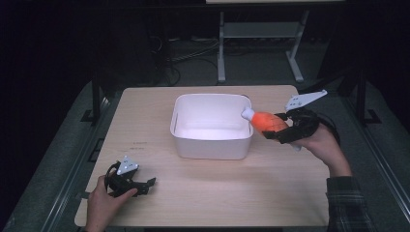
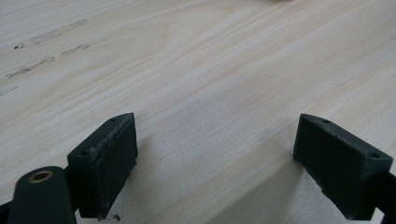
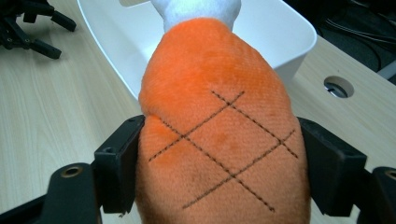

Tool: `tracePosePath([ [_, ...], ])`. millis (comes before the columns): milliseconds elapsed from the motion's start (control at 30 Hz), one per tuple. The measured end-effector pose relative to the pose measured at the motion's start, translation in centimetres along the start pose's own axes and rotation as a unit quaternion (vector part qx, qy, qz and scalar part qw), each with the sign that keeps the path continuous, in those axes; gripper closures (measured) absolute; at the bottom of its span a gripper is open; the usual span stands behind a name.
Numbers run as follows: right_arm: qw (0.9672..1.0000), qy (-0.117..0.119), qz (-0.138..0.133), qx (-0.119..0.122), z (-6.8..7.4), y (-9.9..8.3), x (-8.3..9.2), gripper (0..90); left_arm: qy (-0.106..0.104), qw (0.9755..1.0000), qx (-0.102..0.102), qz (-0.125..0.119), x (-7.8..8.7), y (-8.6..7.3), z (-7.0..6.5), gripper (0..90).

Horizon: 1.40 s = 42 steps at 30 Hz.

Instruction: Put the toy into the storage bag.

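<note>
Left hand-held gripper [image 1: 145,186] rests on worktop [image 1: 203,193] near-left of tub [image 1: 212,126], jaws spread, nothing between. Right hand-held gripper [image 1: 276,129] pinches orange plush toy [image 1: 266,121] at tub's right rim; toy's long axis roughly level, white tip pointing over tub.

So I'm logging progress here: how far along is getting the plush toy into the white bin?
Done: the right gripper has the orange plush toy clamped in its jaws, lifted at the white bin rim. In hand: carrying it over. Left: release it inside. The left gripper rests open on the table.
</note>
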State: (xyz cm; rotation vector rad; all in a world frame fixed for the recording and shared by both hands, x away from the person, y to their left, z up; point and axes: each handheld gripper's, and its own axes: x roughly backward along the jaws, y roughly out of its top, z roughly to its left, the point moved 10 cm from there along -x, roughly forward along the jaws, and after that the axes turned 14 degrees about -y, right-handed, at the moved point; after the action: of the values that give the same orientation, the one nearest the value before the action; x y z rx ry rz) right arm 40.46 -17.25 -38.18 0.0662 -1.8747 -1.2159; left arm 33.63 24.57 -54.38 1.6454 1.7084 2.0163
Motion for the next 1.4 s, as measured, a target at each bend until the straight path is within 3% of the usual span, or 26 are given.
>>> tracePosePath([
  [767, 0.9987, 0.029, -0.002, 0.042, 2.5, 4.8, -3.1, 23.3, 0.0, 1.0, 0.0, 0.0, 0.0, 0.0, 0.0, 12.8],
  [1400, 0.9942, 0.071, 0.003, 0.081, 5.7, 8.1, -6.4, 23.0, 0.0, 1.0, 0.0, 0.0, 0.0, 0.0, 0.0, 12.8],
])
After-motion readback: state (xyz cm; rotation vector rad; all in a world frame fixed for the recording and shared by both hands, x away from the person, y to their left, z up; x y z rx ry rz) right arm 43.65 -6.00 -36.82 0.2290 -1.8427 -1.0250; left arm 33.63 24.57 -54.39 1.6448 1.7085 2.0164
